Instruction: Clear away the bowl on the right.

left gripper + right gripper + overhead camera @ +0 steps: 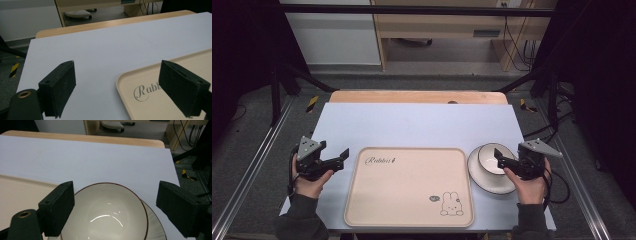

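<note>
The right gripper (499, 159) stands with jaws wide apart and nothing between the pads. The bowl (107, 213) sits on a saucer (484, 182) directly ahead of and below those jaws, its rim spanning the gap between them. The bowl is round, so no long axis constrains the approach. The left gripper (343, 157), also open and empty, is well apart from the bowl, beyond the tray (362, 200). The right hand (529, 185) is nearer.
</note>
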### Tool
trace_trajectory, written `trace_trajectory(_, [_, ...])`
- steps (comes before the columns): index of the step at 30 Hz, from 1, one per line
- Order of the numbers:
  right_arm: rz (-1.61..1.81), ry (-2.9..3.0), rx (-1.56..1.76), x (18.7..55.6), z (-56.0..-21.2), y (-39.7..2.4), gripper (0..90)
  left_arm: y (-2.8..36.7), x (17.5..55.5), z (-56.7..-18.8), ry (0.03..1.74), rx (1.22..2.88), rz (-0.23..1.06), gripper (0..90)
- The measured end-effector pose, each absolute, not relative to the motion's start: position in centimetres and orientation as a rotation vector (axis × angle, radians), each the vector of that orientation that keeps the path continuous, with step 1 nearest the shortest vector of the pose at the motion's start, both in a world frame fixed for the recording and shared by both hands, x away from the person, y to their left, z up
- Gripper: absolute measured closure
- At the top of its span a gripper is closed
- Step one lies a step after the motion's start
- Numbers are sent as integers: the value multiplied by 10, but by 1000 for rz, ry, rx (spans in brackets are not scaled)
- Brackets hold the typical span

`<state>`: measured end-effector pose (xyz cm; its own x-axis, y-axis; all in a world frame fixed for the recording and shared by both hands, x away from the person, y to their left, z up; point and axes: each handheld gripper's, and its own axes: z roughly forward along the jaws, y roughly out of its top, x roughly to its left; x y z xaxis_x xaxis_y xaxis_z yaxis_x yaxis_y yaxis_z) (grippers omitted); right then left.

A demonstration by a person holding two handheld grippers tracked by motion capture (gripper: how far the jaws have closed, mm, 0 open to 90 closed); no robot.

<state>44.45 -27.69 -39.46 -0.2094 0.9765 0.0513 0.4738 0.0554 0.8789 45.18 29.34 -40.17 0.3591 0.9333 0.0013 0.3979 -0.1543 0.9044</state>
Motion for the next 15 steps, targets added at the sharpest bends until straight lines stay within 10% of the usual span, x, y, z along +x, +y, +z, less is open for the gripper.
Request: trace_trajectory(15, [1042,1768,1502,451,-406,-286,181,293,453,-403,1186,1734,752,140])
